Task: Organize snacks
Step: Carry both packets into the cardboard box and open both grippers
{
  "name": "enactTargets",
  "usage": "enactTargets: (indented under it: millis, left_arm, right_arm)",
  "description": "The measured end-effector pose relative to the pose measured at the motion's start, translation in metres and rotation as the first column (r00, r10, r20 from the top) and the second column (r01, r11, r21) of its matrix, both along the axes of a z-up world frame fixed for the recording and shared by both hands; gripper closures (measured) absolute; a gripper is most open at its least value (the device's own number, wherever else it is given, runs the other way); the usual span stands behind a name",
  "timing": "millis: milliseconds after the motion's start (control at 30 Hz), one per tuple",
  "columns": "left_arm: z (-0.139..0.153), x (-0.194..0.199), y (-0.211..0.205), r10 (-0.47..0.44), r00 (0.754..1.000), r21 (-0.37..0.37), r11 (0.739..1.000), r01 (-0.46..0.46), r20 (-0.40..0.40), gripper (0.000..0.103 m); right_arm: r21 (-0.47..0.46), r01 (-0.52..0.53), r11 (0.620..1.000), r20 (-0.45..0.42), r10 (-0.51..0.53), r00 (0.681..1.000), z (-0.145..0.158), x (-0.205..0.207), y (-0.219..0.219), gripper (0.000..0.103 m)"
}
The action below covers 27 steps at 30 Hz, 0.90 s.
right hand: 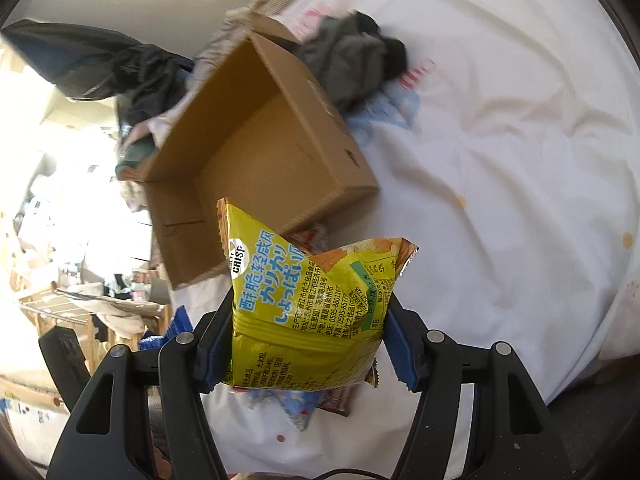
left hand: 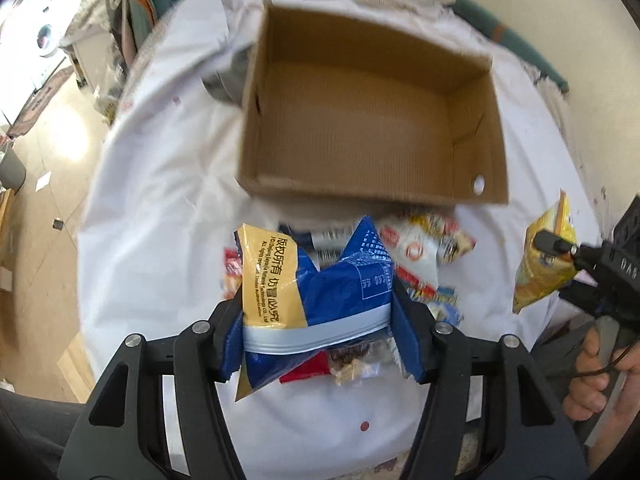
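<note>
Nearest, left gripper [left hand: 318, 312]: fingers clamped on a blue-and-yellow snack bag [left hand: 308, 292], pads pressing both sides so the packet crumples between them; bag lifted clear of the sheet. No earlier view to compare.

Right gripper [right hand: 308, 340]: likewise clenched, gripping a yellow crisp packet [right hand: 308, 304] across its lower half; packet upright, its top corners splayed. In the left wrist view the same packet hangs at the right edge, with the person's hand [left hand: 596, 376] on the handle below it.

Just beyond the left gripper: the remaining snack pile [left hand: 424, 256] lies on the white sheet [left hand: 160, 200]. A white-and-red packet, a small blue one, others half hidden under the held bag. Cannot count them; blur.

Farther: open cardboard box [left hand: 372, 112], just past the pile, flaps up, sitting on the sheet. Floor of the box bare in both views — nothing in it.

Beyond the box: a grey garment [right hand: 352, 64] bunched against its far side, fringed blanket, room clutter out of focus.

Judgement: task barely begun. Two packets are in hand but neither is over the box yet; none is stowed. Left to do: carry both across the near wall of the box, release them inside, then return for the pile.
</note>
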<state>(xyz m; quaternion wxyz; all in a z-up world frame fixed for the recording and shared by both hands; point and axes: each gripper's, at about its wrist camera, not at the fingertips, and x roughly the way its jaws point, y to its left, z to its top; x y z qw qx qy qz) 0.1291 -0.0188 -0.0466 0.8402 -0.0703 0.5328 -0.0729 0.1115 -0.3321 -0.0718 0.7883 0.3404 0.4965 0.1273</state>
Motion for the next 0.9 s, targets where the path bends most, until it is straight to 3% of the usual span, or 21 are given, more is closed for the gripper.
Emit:
enactTargets:
  millis: [167, 400, 700, 900]
  left_arm:
    - [0.028, 0.015, 0.016, 0.025, 0.997, -0.01, 1.0, -0.024, 0.071, 0.045]
    - [0.042, 0.056, 0.014, 0.0, 0.995, 0.027, 1.0, -0.003, 0.103, 0.045]
    - [0.028, 0.101, -0.014, -0.082, 0.99, 0.063, 0.995, 0.075, 0.116, 0.045]
    - [0.007, 0.117, -0.029, -0.111, 0.988, 0.085, 0.991, 0.102, 0.109, 0.045]
  right_arm:
    - [0.016, -0.024, 1.0, 0.091, 0.022, 0.996, 0.019, 0.008, 0.008, 0.036]
    - [-0.035, -0.075, 0.997, 0.167, 0.08, 0.983, 0.037, 0.039, 0.023, 0.036]
    - [-0.23, -0.141, 0.963, 0.252, 0.198, 0.947, 0.05, 0.08, 0.057, 0.036]
    - [-0.298, -0.174, 0.939, 0.213, 0.243, 0.946, 0.036, 0.096, 0.072, 0.036]
